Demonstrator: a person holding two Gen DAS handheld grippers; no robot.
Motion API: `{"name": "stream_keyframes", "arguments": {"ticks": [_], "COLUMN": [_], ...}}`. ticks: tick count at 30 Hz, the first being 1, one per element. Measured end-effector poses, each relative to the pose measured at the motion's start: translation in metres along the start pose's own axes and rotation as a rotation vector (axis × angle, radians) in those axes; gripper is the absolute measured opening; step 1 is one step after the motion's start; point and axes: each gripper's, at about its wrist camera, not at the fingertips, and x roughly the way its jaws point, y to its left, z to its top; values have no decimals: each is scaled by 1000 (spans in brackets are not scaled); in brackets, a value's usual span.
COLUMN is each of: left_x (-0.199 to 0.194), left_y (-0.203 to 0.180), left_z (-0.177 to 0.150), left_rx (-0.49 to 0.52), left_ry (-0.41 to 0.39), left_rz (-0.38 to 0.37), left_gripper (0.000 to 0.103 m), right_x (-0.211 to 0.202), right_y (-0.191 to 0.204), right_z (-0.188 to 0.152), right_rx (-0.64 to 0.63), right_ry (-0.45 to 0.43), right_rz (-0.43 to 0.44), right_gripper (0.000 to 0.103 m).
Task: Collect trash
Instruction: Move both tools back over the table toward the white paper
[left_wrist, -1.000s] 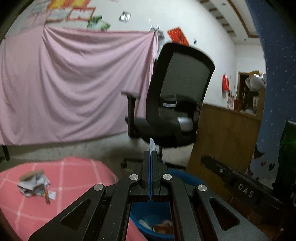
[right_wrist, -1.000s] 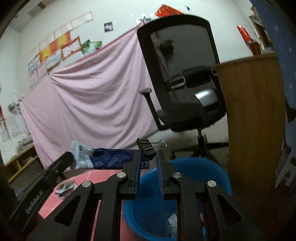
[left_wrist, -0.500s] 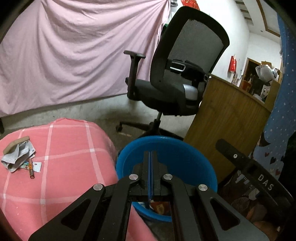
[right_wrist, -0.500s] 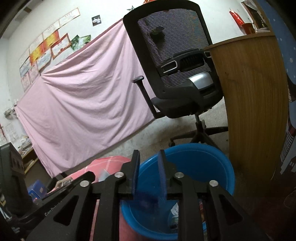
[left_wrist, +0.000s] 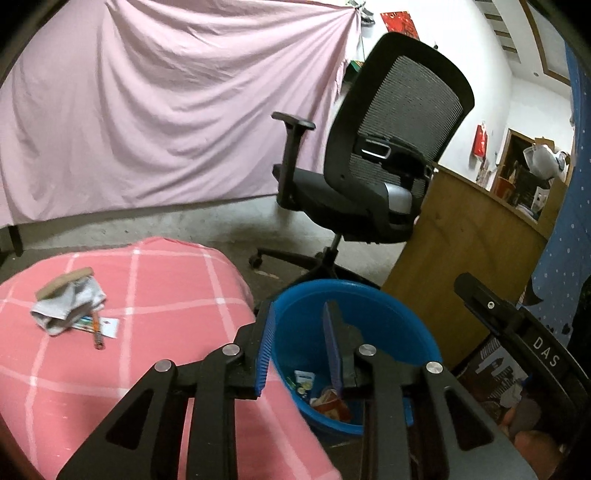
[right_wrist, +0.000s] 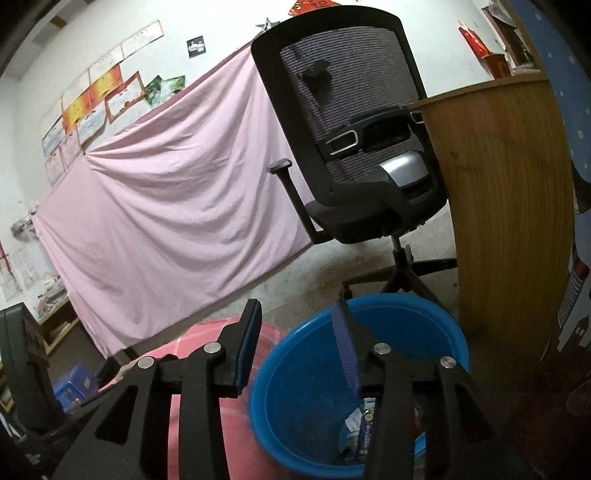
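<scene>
A blue plastic bin stands on the floor beside the pink checked table, with wrappers and scraps at its bottom. My left gripper is open and empty above the bin's near rim. My right gripper is open and empty above the same bin, where scraps lie inside. A crumpled paper with a brown strip, a pencil and a small card lie on the table's left part.
A black mesh office chair stands behind the bin. A wooden panel rises right of the bin. A pink sheet hangs on the back wall. The other gripper's body reaches in from the right.
Both grippers tilted down over the bin and opened. The binder clip and packet held by the right gripper and the thin white scrap held by the left are gone from the jaws.
</scene>
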Motion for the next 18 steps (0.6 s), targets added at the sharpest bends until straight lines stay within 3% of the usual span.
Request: {"name": "stream_keyframes", "arguments": {"ticks": [7,11,16,18], "left_x": [-24,-42,-69,-81], "left_y": [19,34,58,64], "left_z": [6,6,4,2], "left_rx": [-1,-16,-45,-40], "left_ry": [-41,-80,-161,-211], "left_rz": [46,81,128,165], "left_gripper": [46,59,97,101], "right_x": [0,0,1,1], "right_y": [14,24,41,48], "right_z": [-1,-1,-2,-3], "right_rx": [-30,-36,-61,-70], "right_ry": [-12,-33,-67,-78], "right_rz": [8,12,34,45], "right_gripper": [52,78,87,102]}}
